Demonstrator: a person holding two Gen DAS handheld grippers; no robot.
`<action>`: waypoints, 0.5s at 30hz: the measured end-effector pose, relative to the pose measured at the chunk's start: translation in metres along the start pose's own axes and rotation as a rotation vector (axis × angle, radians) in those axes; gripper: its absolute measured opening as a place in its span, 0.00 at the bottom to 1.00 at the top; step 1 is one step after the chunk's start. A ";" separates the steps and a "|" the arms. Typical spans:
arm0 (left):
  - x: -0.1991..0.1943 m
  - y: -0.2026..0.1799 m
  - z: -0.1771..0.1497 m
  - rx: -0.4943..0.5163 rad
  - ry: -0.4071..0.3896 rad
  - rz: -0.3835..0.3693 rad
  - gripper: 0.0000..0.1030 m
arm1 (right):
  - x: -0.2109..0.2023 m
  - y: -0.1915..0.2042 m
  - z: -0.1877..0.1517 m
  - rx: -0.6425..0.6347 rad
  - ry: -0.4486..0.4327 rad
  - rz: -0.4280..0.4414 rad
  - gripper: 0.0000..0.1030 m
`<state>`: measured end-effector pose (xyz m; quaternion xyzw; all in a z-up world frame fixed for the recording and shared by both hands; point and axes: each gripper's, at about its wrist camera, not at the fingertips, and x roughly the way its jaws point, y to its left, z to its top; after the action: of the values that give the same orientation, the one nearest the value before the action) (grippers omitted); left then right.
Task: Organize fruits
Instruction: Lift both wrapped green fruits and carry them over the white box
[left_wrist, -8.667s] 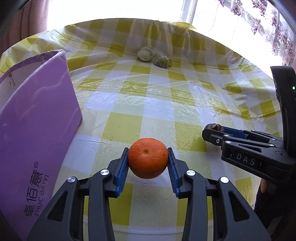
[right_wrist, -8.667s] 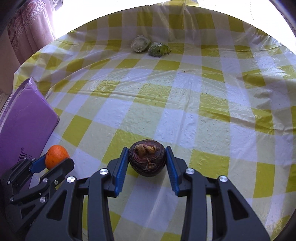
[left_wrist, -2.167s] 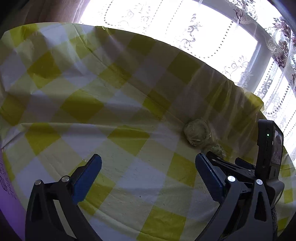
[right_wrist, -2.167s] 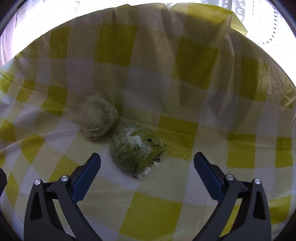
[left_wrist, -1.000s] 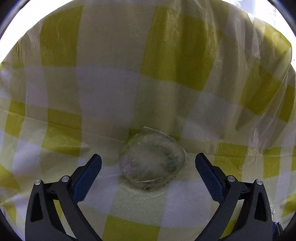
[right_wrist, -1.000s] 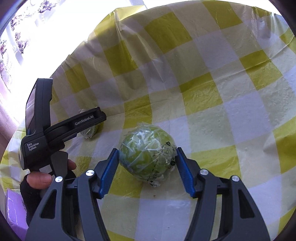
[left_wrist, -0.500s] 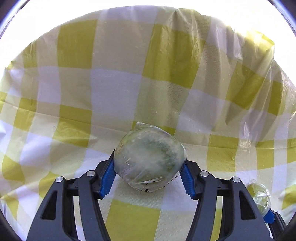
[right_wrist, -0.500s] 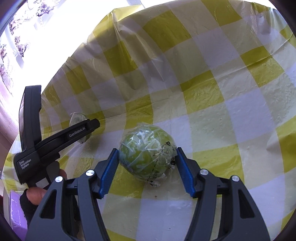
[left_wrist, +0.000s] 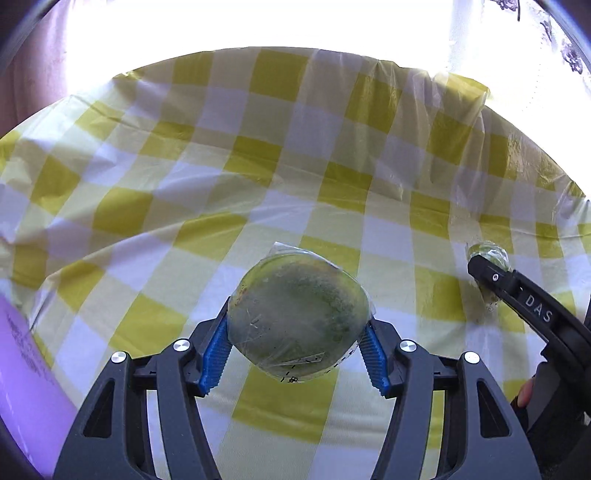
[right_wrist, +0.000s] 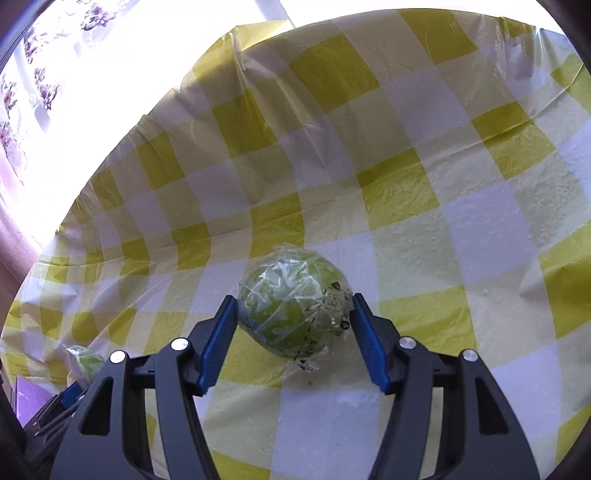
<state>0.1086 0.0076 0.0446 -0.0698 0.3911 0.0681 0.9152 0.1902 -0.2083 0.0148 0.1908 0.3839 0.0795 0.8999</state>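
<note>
The left gripper (left_wrist: 297, 341) clamps a pale wrapped fruit (left_wrist: 298, 314); a purple box (left_wrist: 26, 387) stands near its left. The right gripper (right_wrist: 291, 332) clamps a green wrapped fruit (right_wrist: 291, 301) over open checked tablecloth (right_wrist: 424, 192).

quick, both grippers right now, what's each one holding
Left gripper: closed on the pale wrapped fruit.
Right gripper: closed on the green wrapped fruit.
</note>
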 end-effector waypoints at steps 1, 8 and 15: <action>-0.014 0.007 -0.010 -0.002 -0.017 0.000 0.57 | -0.008 0.004 -0.007 -0.010 -0.001 -0.009 0.60; -0.098 0.032 -0.037 -0.049 -0.151 -0.046 0.57 | -0.077 0.053 -0.061 -0.090 -0.074 0.053 0.60; -0.198 0.077 -0.048 -0.088 -0.288 -0.050 0.57 | -0.154 0.111 -0.084 -0.220 -0.155 0.119 0.61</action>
<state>-0.0747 0.0607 0.1502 -0.1092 0.2505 0.0717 0.9593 0.0237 -0.1278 0.1080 0.1193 0.2901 0.1595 0.9360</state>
